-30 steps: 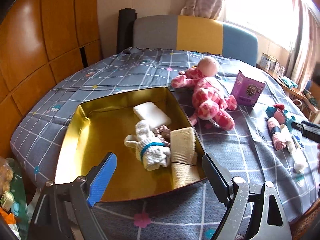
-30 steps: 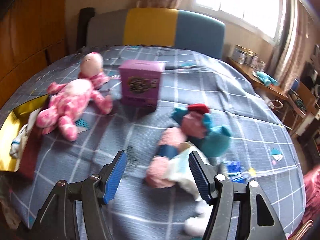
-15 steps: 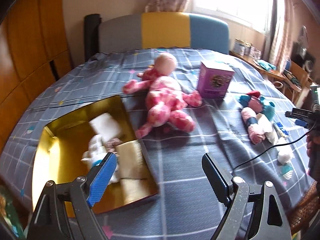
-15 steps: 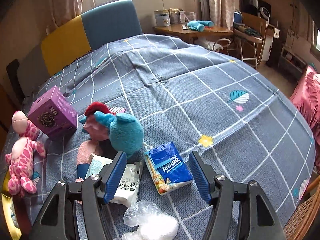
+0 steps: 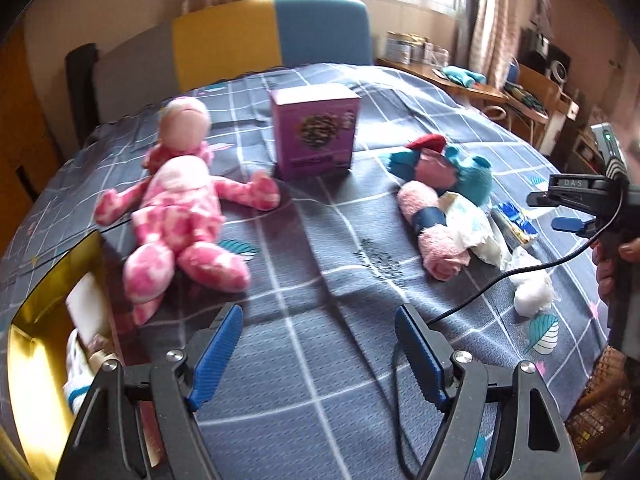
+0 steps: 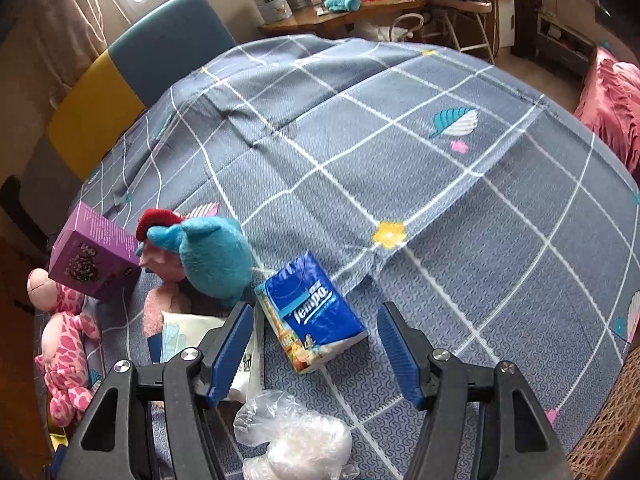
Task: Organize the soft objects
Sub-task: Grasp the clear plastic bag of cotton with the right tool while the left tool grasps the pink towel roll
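My left gripper [image 5: 318, 320] hovers above bare tablecloth, its jaws closing with nothing between them. Ahead of it lie a pink plush doll [image 5: 176, 216], a teal plush toy [image 5: 452, 168] and a rolled pink towel [image 5: 432, 236]. The gold tray [image 5: 36, 320] at the left edge holds a white sock and cloths. My right gripper [image 6: 315, 314] stands open just over a blue tissue pack [image 6: 312, 316], whose near end lies between the fingers without touching the pads. A clear bag of white cotton [image 6: 296, 440] sits right below that gripper.
A purple carton [image 5: 314, 132] stands upright behind the toys. A white wipes packet [image 6: 192, 332] lies under the teal toy. A black cable [image 5: 480, 292] trails across the cloth. The chair [image 5: 272, 32] is at the far side, the table's wicker rim [image 6: 600, 420] near right.
The left view swung right, from over the gold tray to the doll and toys, and its jaws narrowed. The right gripper rolled and came down over the blue tissue pack.
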### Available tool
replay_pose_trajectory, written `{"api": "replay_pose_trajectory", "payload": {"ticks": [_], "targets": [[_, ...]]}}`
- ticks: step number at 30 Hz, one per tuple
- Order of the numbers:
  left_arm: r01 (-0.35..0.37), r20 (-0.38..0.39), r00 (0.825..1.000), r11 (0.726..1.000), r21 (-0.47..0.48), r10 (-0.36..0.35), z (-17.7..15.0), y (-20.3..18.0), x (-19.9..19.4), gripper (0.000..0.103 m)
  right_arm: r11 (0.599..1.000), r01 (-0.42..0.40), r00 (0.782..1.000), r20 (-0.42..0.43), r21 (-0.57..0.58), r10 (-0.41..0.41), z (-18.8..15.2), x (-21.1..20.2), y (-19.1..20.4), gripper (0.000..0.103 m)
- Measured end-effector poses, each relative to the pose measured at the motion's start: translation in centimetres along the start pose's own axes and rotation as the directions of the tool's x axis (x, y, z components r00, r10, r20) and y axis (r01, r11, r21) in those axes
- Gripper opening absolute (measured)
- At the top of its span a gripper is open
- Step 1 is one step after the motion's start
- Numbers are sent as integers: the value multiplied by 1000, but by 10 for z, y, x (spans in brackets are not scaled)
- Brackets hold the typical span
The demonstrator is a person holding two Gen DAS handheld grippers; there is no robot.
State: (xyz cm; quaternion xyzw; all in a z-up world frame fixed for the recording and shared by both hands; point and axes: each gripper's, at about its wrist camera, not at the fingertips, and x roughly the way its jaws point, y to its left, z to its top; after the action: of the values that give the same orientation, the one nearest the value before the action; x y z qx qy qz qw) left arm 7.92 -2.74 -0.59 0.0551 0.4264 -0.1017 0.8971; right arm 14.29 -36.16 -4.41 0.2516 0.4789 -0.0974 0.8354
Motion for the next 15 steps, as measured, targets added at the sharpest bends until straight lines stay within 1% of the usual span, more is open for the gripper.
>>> {"api": "replay_pose_trajectory", "payload": {"ticks": [2, 3, 7, 10, 13, 15], "targets": [[29, -22, 999, 1000, 0, -29, 1, -7, 9, 77, 999, -44, 998, -51, 0, 44, -4, 5, 1, 65], [34, -32, 999, 999, -3, -34, 1, -9, 13, 77, 999, -54, 995, -81, -10, 53, -6, 7, 2, 65], [45, -58, 997, 999, 6, -44, 2, -15, 25, 77, 993, -46, 988, -153, -106, 30, -19, 7, 9, 65], [57, -77, 995, 998, -7, -57, 3, -16, 34, 77, 988, -32, 983, -182, -150, 5, -26, 7, 8, 66], [61, -89, 994, 998, -15, -62, 5, -17, 41, 77, 983, -50, 969, -247, -176, 5, -33, 11, 9, 66], [70, -95, 993, 997, -25, -72, 10, -17, 46, 77, 970, -61, 961, -275, -236, -7, -39, 11, 19, 66]]}}
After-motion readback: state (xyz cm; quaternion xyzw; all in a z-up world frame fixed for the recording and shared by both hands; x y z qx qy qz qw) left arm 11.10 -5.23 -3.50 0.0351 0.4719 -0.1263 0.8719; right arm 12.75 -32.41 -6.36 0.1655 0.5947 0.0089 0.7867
